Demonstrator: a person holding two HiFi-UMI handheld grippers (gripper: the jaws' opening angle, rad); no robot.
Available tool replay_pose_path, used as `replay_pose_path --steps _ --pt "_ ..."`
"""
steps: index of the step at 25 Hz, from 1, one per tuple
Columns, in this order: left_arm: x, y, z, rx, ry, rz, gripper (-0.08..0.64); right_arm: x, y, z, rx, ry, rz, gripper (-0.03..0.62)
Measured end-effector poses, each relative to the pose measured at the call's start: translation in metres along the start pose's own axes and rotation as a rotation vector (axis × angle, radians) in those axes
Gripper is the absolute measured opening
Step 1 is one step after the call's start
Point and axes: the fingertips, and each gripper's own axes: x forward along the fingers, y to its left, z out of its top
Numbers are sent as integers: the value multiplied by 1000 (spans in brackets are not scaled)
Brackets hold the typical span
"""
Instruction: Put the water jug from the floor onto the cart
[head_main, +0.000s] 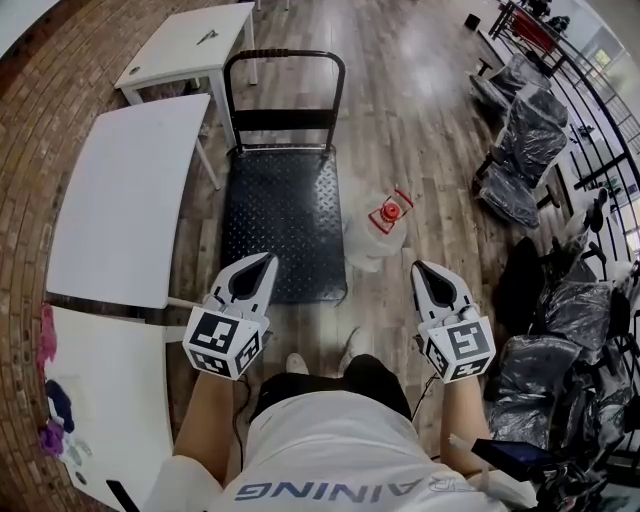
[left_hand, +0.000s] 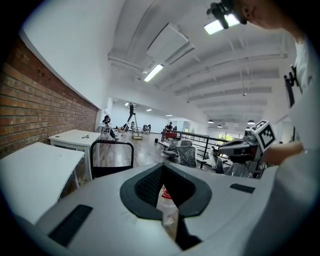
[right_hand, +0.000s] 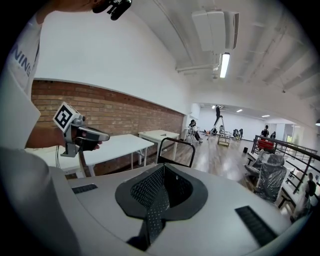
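The clear water jug (head_main: 378, 230) with a red cap lies on the wood floor just right of the cart's black deck (head_main: 285, 220); the cart's handle (head_main: 285, 55) is at the far end. My left gripper (head_main: 266, 262) hovers over the deck's near edge. Its jaws stand a narrow slit apart with nothing in them, and the jug (left_hand: 165, 197) shows through the slit. My right gripper (head_main: 419, 268) hangs to the right of the jug, a little nearer to me, shut and empty, pads (right_hand: 155, 210) meeting. Neither gripper touches the jug.
Two white tables (head_main: 130, 190) (head_main: 190, 45) line the brick wall at the left, close to the cart. Plastic-covered chairs (head_main: 525, 140) and a black railing (head_main: 590, 90) stand to the right. The person's feet (head_main: 300, 362) are just behind the cart's near edge.
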Motion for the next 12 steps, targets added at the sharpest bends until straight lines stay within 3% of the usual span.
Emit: replay_pose_path --steps 5,12 --pt "36 10 6 6 19 32 2 33 -33 -14 30 7 26 5" --pt "115 14 27 17 41 102 2 93 -119 -17 48 -25 62 5"
